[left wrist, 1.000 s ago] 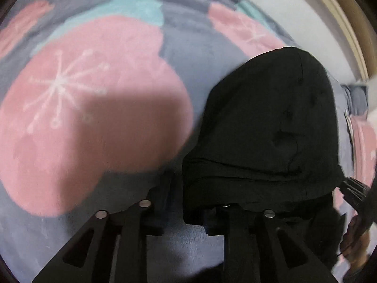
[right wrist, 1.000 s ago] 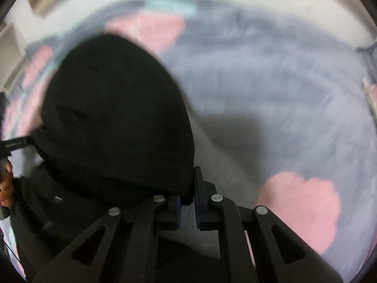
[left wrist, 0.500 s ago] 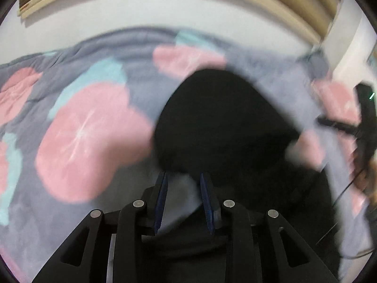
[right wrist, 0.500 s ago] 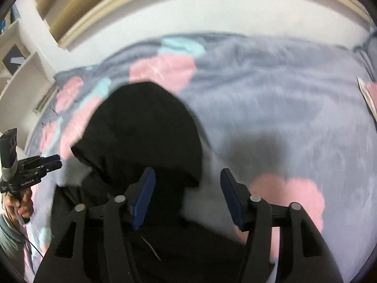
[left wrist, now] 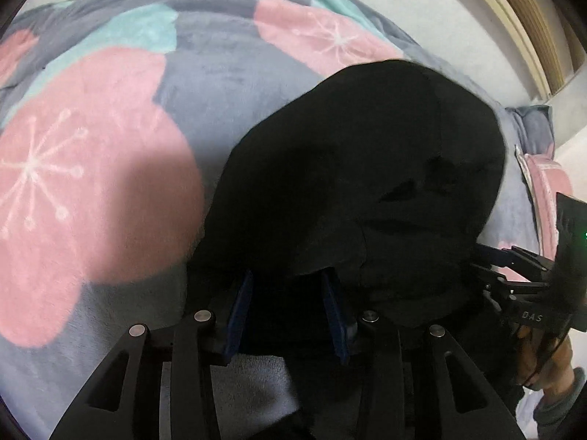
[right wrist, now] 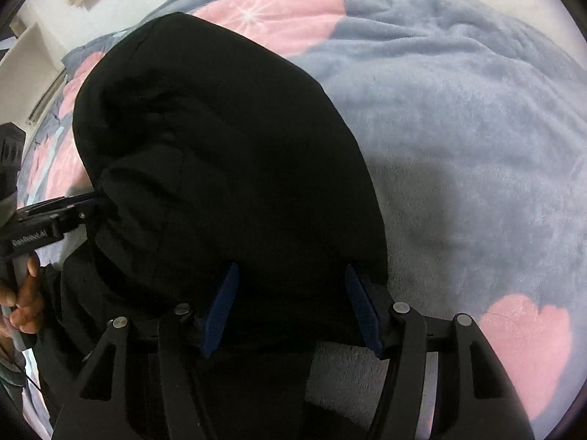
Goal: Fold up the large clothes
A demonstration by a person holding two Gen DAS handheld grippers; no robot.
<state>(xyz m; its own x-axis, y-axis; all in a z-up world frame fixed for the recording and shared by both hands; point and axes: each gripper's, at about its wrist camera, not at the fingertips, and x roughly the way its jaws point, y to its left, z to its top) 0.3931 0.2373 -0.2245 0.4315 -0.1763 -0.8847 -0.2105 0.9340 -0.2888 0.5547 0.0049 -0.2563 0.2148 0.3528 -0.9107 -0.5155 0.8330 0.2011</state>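
Note:
A large black garment (left wrist: 359,190) lies folded over in a rounded heap on a grey blanket with pink flowers (left wrist: 84,168). My left gripper (left wrist: 290,286) is open, its blue pads at the garment's near edge, with black cloth between them. The garment also fills the left of the right wrist view (right wrist: 220,168). My right gripper (right wrist: 290,286) is open wide at the garment's near right edge, not clamped. Each gripper shows in the other's view: the right one (left wrist: 513,267) at the garment's right side, the left one (right wrist: 55,216) at its left side.
The blanket (right wrist: 458,146) covers the whole surface, bare to the right of the garment. A white wall and wooden trim (left wrist: 532,36) stand behind. A pillow corner (left wrist: 535,128) lies at the far right in the left wrist view.
Both grippers were shut on the garment's edge a second ago, then opened and let it go. They pulled back briefly and now sit low again at the garment's near edge.

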